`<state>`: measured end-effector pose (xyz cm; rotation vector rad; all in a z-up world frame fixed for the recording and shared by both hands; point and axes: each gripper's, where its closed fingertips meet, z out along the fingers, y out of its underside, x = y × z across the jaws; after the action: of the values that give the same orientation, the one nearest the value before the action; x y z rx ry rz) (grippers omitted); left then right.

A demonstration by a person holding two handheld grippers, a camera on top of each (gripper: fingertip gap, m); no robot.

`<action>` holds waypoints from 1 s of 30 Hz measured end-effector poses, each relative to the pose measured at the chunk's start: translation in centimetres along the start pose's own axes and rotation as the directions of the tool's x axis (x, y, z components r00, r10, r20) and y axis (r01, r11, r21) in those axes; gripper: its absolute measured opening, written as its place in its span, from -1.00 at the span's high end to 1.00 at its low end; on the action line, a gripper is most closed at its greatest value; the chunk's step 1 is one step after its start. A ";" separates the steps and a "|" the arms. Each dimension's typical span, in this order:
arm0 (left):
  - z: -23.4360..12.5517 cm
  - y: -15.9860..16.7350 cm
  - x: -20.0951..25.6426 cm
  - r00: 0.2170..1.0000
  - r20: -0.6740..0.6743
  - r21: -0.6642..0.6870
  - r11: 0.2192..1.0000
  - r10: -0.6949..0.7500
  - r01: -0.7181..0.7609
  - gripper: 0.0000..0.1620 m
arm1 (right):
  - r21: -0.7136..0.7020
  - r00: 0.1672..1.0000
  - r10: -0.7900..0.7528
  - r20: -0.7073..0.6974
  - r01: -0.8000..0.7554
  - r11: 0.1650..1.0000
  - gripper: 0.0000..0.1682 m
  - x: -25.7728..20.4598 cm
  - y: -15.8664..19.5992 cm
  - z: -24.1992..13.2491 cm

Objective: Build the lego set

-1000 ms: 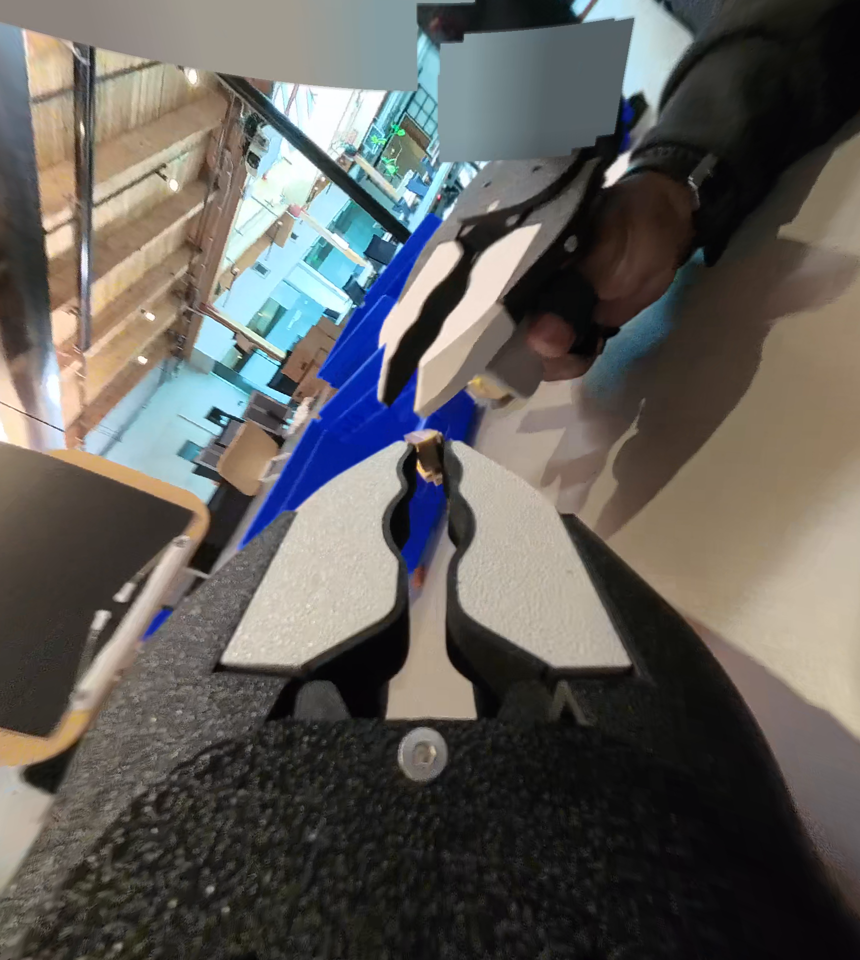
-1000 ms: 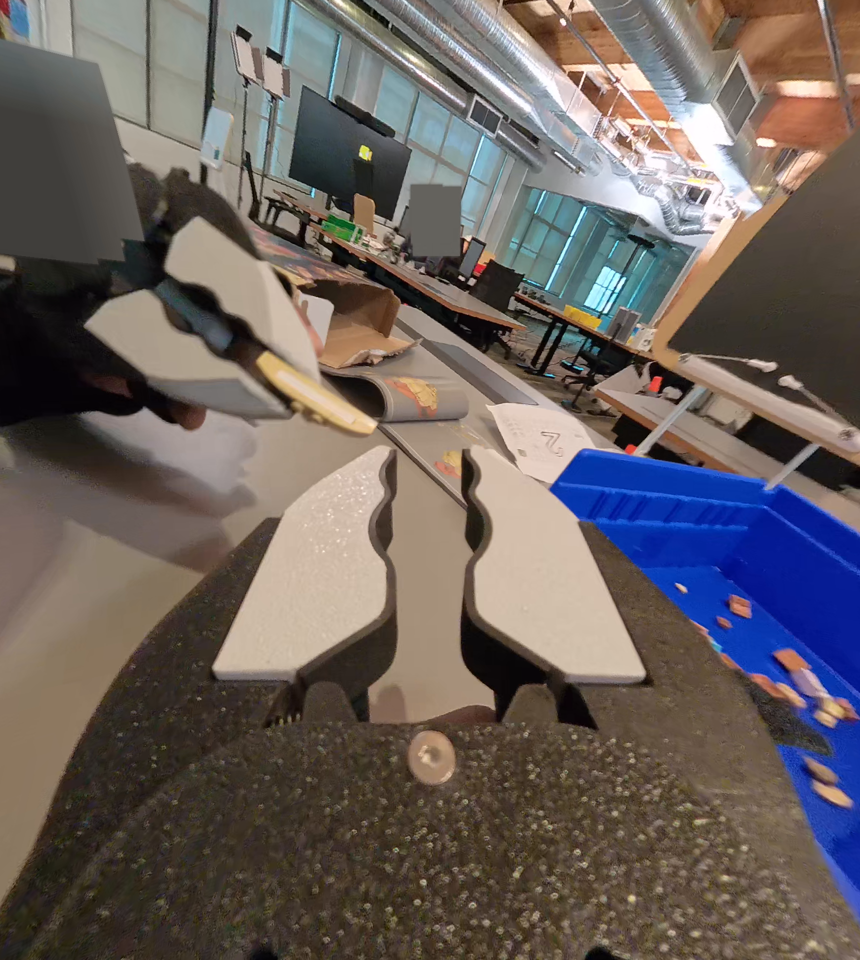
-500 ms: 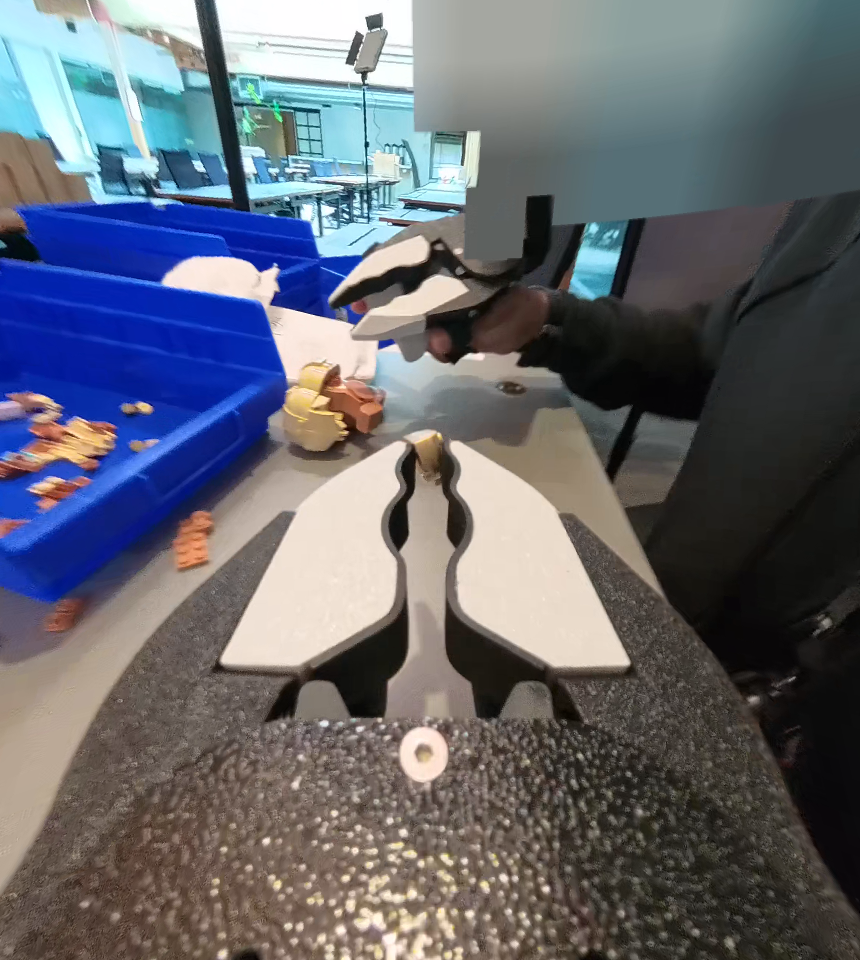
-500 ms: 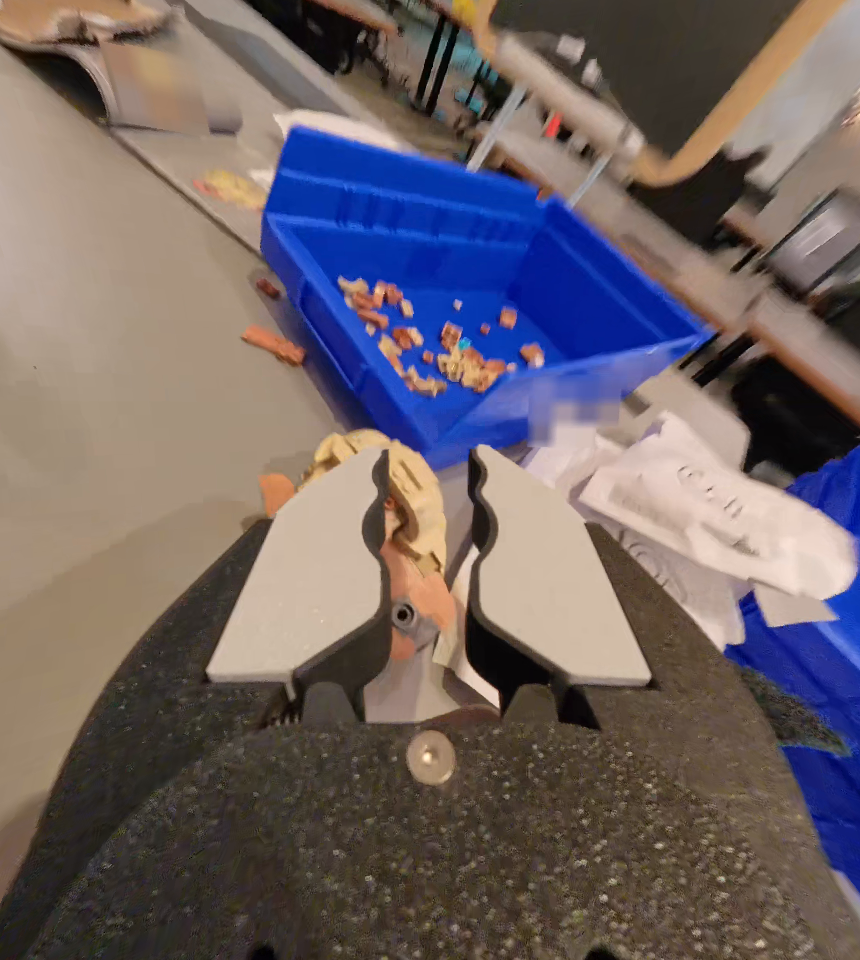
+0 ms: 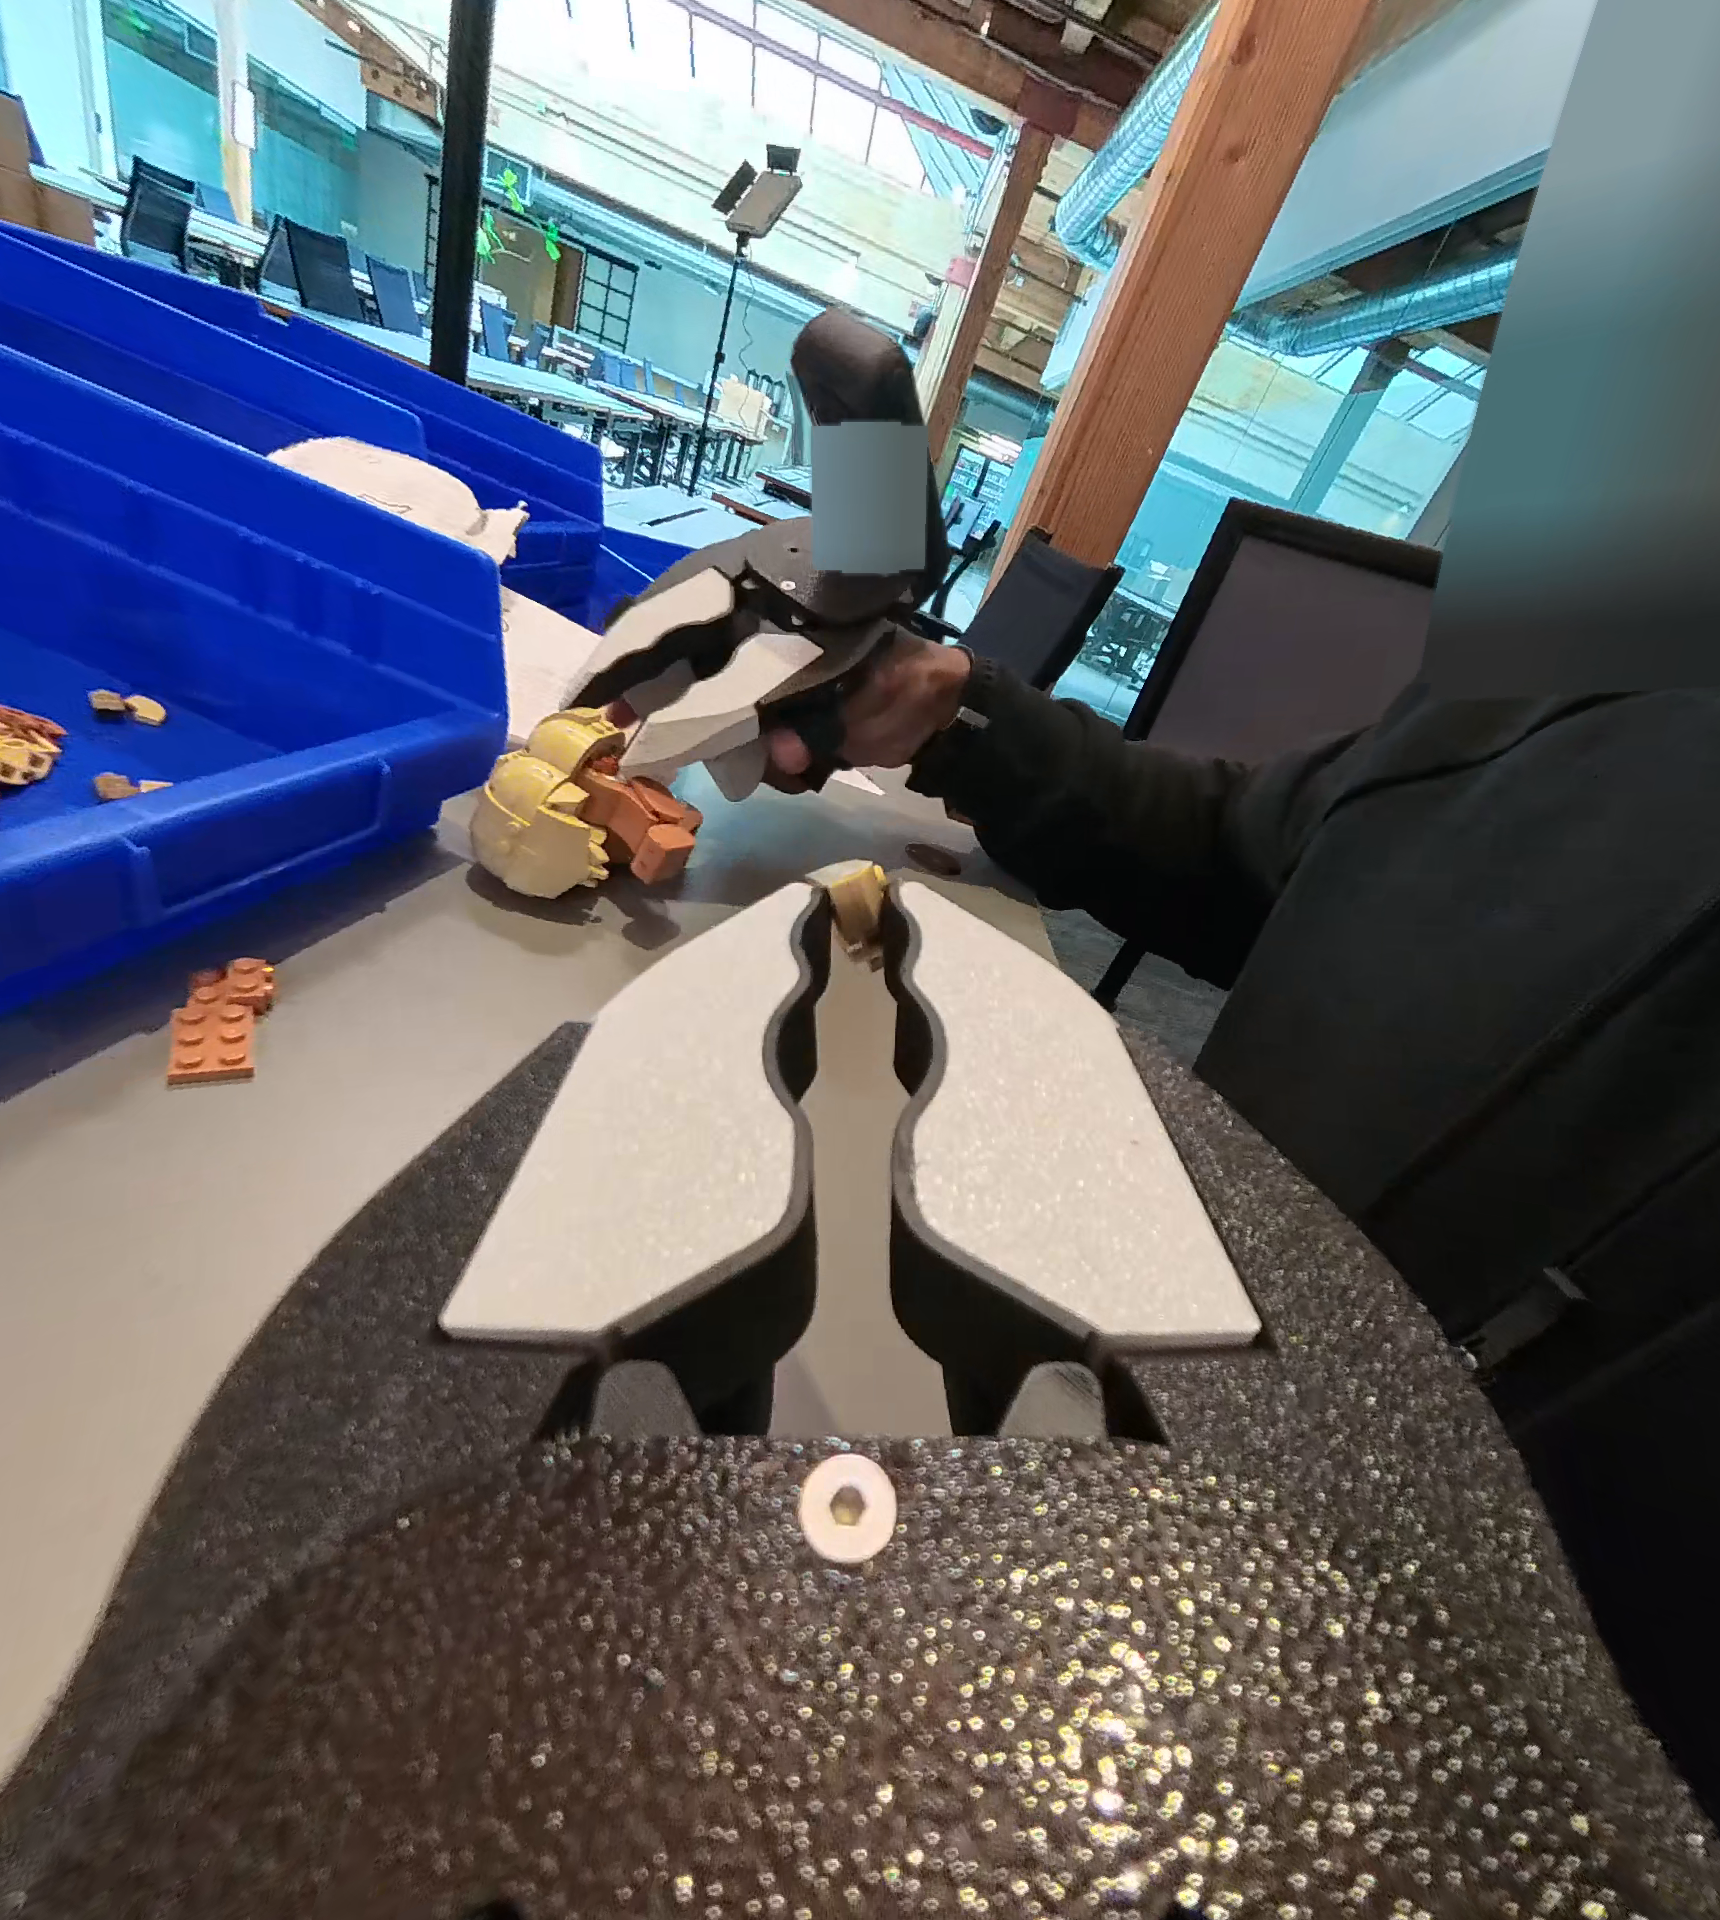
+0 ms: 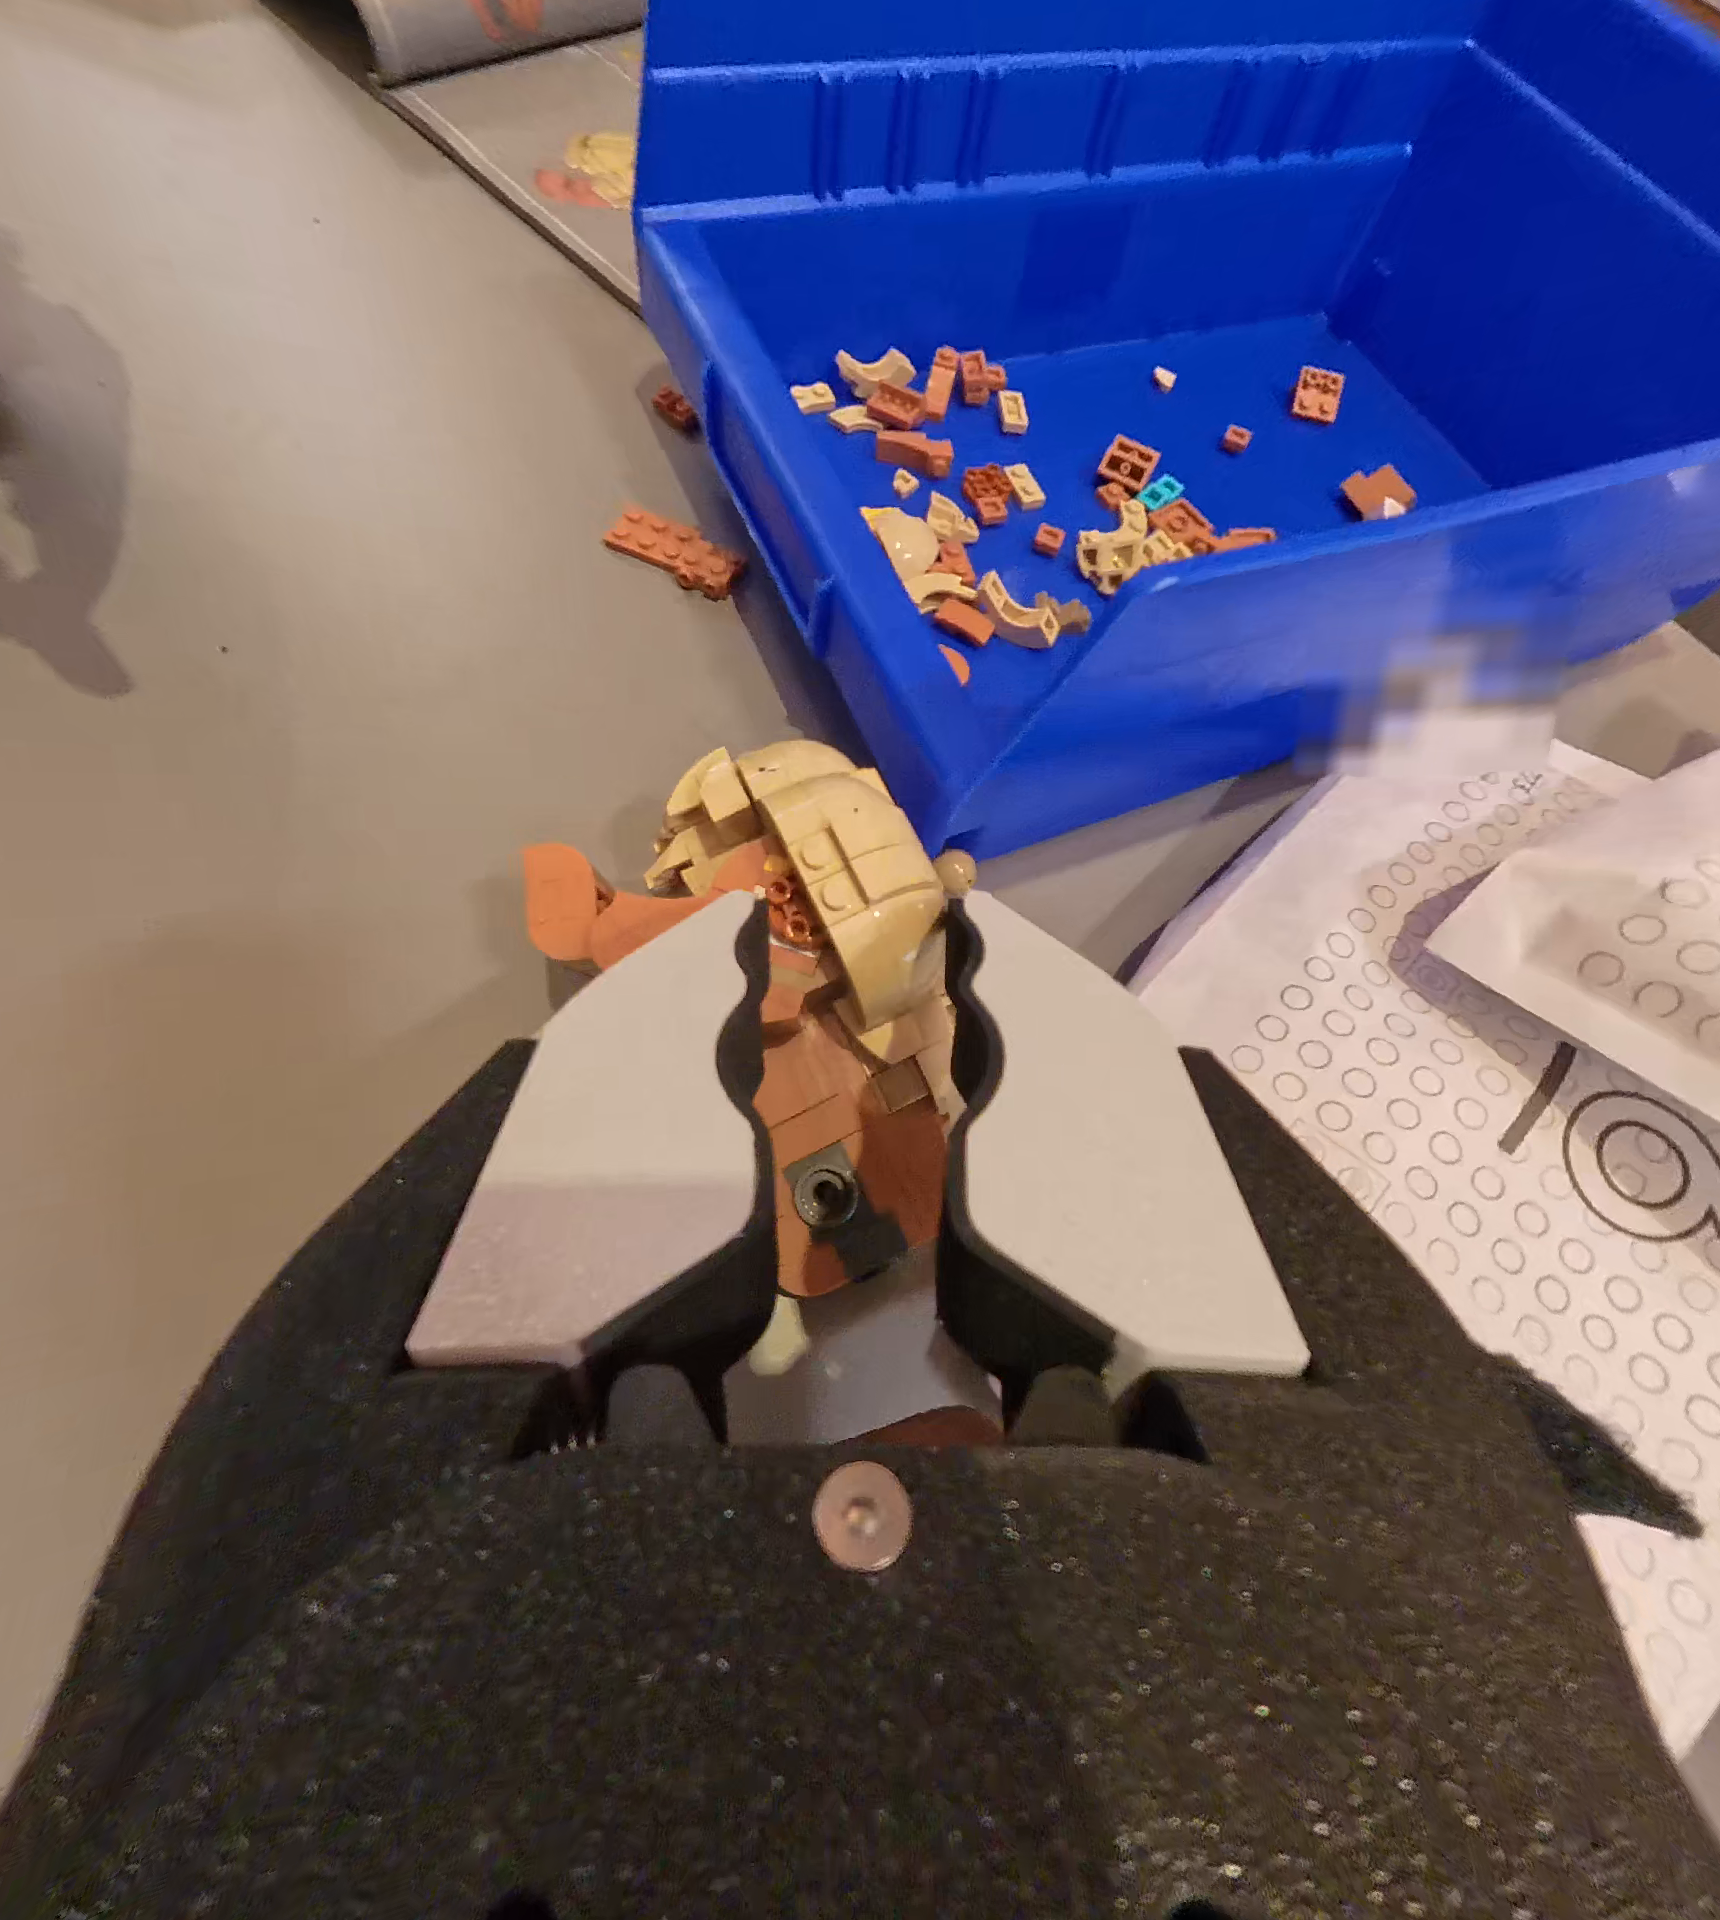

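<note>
Half-built at best: your model (image 6: 835, 935) sits on the table (image 6: 212, 831) beside the bin (image 6: 1251, 675), right gripper (image 6: 851, 914) spread around it (contact unclear). Your left gripper (image 5: 856, 894) pinches a tan piece (image 5: 854, 906) not yet attached, plus loose bricks (image 6: 991, 499) remain.
</note>
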<state>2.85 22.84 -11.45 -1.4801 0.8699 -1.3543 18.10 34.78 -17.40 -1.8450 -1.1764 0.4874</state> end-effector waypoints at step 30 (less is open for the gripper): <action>3.6 2.0 -2.5 0.888 -0.037 -0.237 0.867 -0.459 0.438 0.89 | 0.269 0.969 -0.219 -0.113 0.242 0.932 0.67 -11.7 -5.8 0.4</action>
<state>6.20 25.08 -14.06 -1.8914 0.7804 -1.7203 9.18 25.77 -14.24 -1.4499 -1.1848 0.4174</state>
